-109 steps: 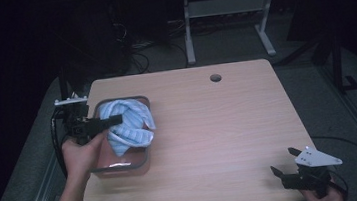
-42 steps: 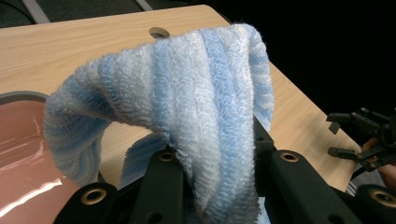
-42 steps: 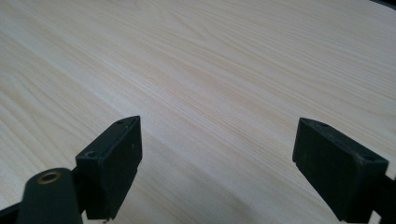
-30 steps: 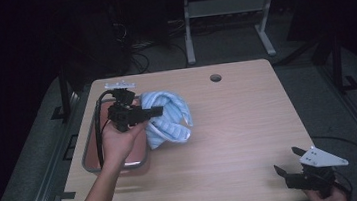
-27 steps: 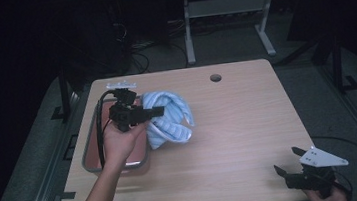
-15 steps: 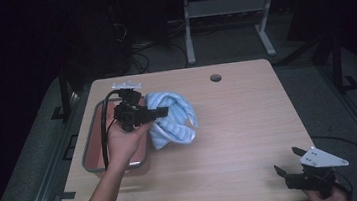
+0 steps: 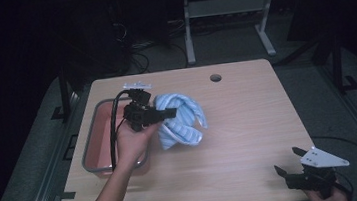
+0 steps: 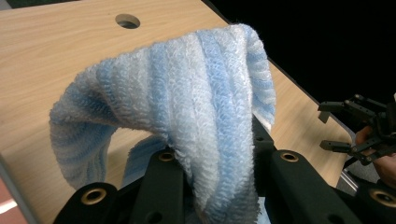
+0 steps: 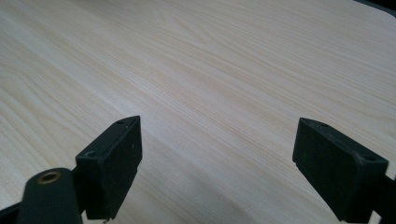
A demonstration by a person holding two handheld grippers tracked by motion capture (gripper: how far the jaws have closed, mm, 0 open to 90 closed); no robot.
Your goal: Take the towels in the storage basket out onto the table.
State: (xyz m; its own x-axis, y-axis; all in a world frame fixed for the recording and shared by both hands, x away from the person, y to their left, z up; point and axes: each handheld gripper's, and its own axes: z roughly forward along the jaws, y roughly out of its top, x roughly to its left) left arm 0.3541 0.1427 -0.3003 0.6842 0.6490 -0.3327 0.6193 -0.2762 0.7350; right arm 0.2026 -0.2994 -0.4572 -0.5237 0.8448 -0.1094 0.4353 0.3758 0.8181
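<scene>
A light blue and white striped towel hangs bunched from my left gripper, which is shut on it just right of the tray, above the table. In the left gripper view the towel drapes over and between the two black jaws, hiding their tips. My right gripper rests at the table's front right corner. Its jaws stand wide open over bare wood in the right gripper view, with nothing between them. The left gripper view also shows that right gripper far off, past the table's edge.
A grey-rimmed tray with a pink floor sits at the table's left side, partly under my left hand. A round cable hole lies near the far edge. The wooden table top stretches between the two grippers. Dark floor and a desk frame lie behind.
The left gripper lifted the towel out of the tray and carried it right over the table. In the last second it drifted only slightly. The right gripper stayed put.
</scene>
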